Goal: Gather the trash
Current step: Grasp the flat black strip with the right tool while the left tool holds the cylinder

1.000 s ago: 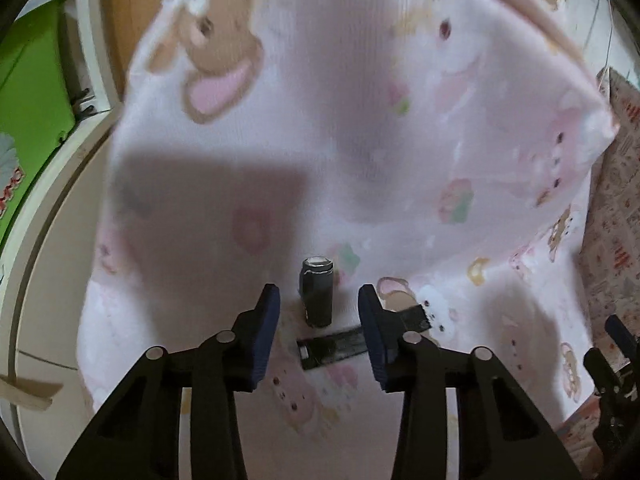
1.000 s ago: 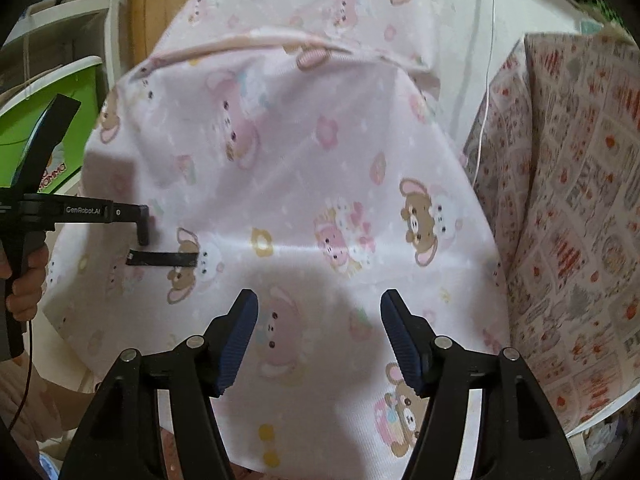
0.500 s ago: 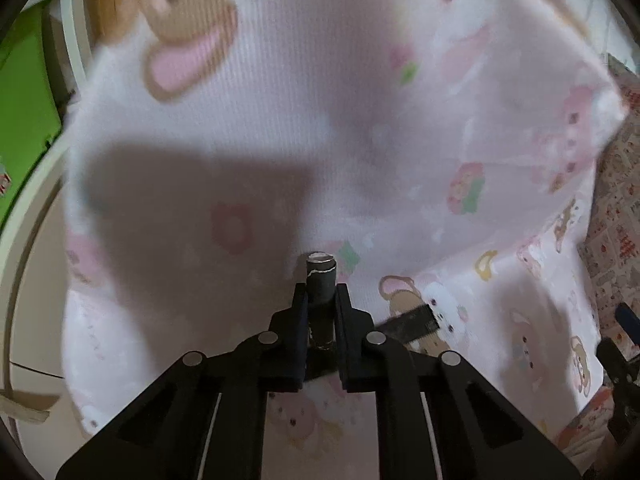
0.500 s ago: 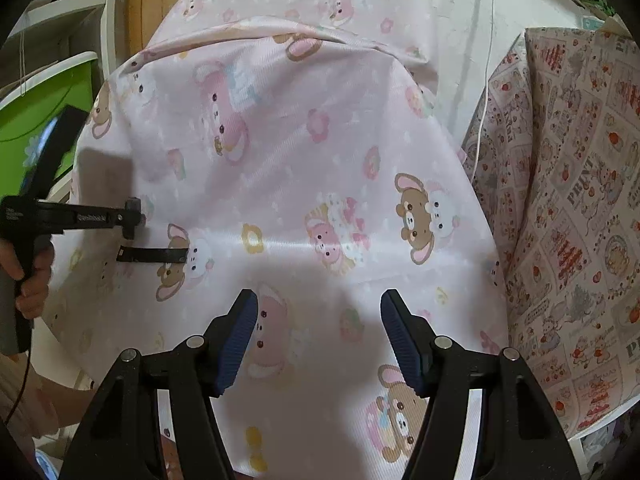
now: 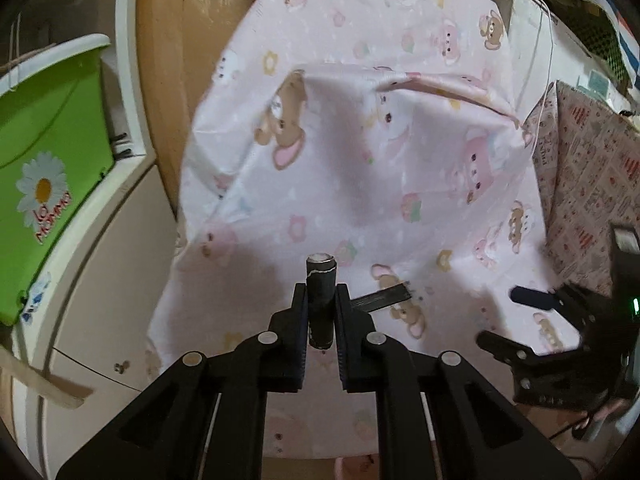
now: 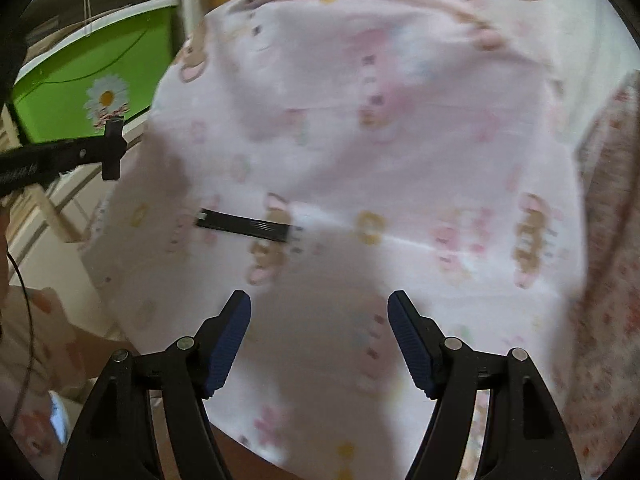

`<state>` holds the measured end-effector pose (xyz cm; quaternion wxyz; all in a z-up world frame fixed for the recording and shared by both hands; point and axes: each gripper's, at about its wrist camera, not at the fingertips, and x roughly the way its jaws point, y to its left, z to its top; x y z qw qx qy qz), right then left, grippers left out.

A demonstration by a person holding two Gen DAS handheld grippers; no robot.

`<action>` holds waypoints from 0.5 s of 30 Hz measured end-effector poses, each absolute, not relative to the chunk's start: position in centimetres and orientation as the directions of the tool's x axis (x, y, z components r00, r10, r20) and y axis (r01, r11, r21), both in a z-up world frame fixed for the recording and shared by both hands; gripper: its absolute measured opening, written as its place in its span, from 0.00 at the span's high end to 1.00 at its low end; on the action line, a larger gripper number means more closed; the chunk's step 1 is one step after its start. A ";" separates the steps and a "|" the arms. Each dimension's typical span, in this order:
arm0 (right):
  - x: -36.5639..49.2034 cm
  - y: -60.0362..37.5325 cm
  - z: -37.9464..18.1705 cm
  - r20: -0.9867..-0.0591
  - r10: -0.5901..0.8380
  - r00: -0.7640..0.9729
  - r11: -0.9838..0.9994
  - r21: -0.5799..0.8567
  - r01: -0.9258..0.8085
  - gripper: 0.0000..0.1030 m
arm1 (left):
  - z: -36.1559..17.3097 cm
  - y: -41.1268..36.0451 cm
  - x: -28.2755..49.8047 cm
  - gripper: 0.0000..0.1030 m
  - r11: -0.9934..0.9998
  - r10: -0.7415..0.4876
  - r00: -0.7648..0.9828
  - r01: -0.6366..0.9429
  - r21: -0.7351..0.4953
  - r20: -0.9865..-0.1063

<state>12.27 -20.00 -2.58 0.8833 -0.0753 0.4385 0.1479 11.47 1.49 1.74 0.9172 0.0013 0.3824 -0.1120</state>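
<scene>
Here, the left gripper (image 5: 321, 312) reaches forward over a bed, its two black fingers pinched tight on a small dark cylinder (image 5: 320, 298) with a pale, torn top, held upright and lifted clear of the pink cartoon-print sheet (image 5: 360, 168). Just beyond it and to its right, a flat black strip (image 5: 380, 298) lies on the sheet. The right gripper (image 6: 319, 340) hangs level above the near part of the same sheet, its blue-padded fingers (image 6: 228, 340) spread wide apart with nothing between them; in the left wrist view it shows at the far right edge. The right wrist view is motion-blurred. Left of the bed stands a green bin (image 5: 44, 152) with a daisy picture, against white furniture (image 5: 104, 288). A patterned patchwork cloth (image 5: 588, 184) lies along the bed's right side, and a wooden panel (image 5: 176, 40) stands behind.
</scene>
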 end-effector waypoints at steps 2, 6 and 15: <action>13.8 -19.1 -3.0 -0.813 0.216 0.541 0.941 0.025 -0.338 0.29 | 1.7 2.6 11.3 0.89 0.976 -0.207 0.685 0.195 -0.098 -0.698; 17.4 -17.9 -4.2 -0.836 0.278 0.474 0.941 0.139 -0.307 0.29 | 1.8 4.5 11.3 0.89 0.978 -0.208 0.690 0.159 -0.135 -0.693; 21.7 -14.7 -7.3 -0.846 0.235 0.479 0.969 0.162 -0.189 0.71 | 2.0 7.3 11.7 0.89 0.988 -0.151 0.723 0.092 -0.123 -0.674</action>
